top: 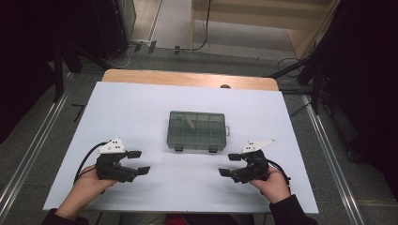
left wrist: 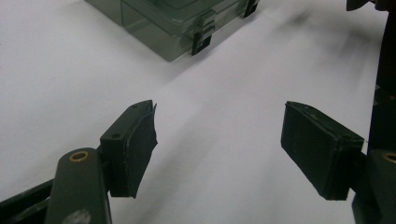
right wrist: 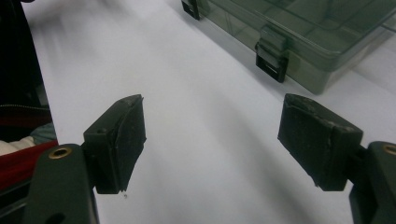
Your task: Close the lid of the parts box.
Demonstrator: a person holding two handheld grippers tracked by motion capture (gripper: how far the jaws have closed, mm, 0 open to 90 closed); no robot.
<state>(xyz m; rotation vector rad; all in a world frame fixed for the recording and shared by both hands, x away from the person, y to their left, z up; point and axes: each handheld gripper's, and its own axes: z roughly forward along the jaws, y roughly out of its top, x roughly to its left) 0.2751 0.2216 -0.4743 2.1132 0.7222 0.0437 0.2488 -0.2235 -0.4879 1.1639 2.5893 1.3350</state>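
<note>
Nearest the person, both hands rest low on the white tabletop (top: 141, 108). The left claw (top: 139, 162) has its jaws spread wide with nothing between them, and the right claw (top: 230, 164) is released the same way, empty. Each points inward and forward, toward the middle of the tabletop.

Just beyond and between them sits the box (top: 197, 130), a smoky see-through organiser with its lid down, lying flat and square to the person. It is apart from both claws, touching neither. Two dark latches face the near edge: the left latch (top: 179, 147) and the right latch (top: 213, 149). The right gripper view shows one latch (right wrist: 271, 53) folded down over the front wall; the left gripper view shows another (left wrist: 202, 36).

Judging by the thin clear walls and the dividers inside, the box should be light and stiff but slick, apt to slide on the smooth sheet when pushed. One small pale item seems to lie in a rear compartment; what it is cannot be told. The latches look like the natural hold for opening, a jaw tip under each tab. To lift the whole box, pinching the short side walls should serve better than the glossy lid.
</note>
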